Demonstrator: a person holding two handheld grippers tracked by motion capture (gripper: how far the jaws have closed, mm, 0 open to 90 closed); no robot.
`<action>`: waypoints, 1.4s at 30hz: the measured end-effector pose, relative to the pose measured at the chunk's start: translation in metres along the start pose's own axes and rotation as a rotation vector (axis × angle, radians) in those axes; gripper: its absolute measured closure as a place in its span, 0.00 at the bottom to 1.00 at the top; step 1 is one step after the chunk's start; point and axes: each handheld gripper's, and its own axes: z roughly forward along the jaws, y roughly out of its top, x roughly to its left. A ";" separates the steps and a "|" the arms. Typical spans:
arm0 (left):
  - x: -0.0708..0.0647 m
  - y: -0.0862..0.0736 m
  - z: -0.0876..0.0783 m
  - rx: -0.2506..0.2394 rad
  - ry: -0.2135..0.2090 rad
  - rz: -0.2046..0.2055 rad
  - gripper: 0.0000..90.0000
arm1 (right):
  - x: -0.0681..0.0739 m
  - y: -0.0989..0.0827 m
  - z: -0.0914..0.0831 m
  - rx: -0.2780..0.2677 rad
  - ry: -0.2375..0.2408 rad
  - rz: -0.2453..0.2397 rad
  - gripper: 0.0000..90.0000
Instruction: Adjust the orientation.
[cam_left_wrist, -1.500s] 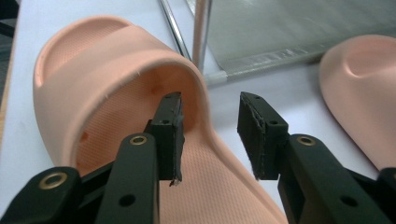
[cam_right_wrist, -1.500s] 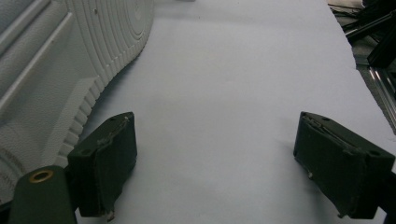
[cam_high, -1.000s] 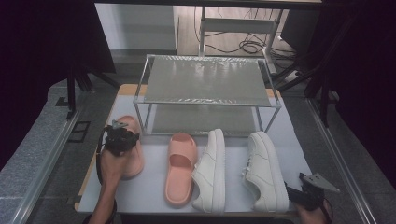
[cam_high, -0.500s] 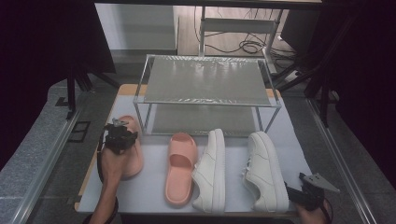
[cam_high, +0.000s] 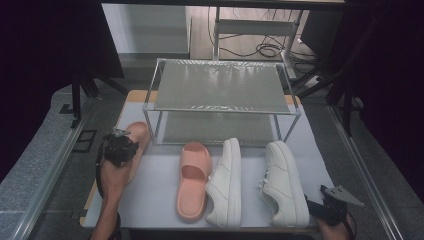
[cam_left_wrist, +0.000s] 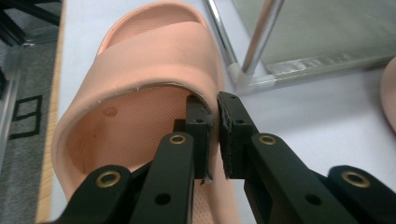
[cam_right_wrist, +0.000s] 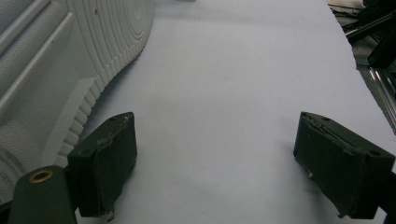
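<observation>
Matte white tabletop (cam_high: 160, 195); left claw (cam_left_wrist: 215, 122) pinching ribbed pink rubber slide (cam_left_wrist: 140, 88); right claw (cam_right_wrist: 212, 163) agape.

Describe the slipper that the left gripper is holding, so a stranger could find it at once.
Start at the two-tier metal mesh shoe rack on the white table. By its front left leg lies a peach rubber slide slipper. Unlike its twin beside the white sneakers, the left gripper pinches its strap.

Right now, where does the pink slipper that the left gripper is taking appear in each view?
High view: the left pink slipper lies at the table's left, under the left gripper, beside the shoe rack.
Left gripper view: it takes up the left and centre, its side wall pinched between the closing jaws; the rack's leg stands to its right.
Right gripper view: not in it.
Shared landmark: the shoe rack's near-left leg.
</observation>
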 end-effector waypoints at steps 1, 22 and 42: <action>0.001 -0.001 -0.001 0.000 0.001 0.000 0.93 | 0.000 0.000 0.000 0.000 0.000 0.000 0.15; 0.003 -0.026 -0.048 0.008 -0.019 0.079 0.93 | 0.000 0.000 0.000 -0.001 -0.002 0.000 0.15; -0.028 -0.056 -0.088 -0.008 -0.112 0.183 0.93 | 0.000 0.000 0.000 -0.001 -0.004 -0.001 0.15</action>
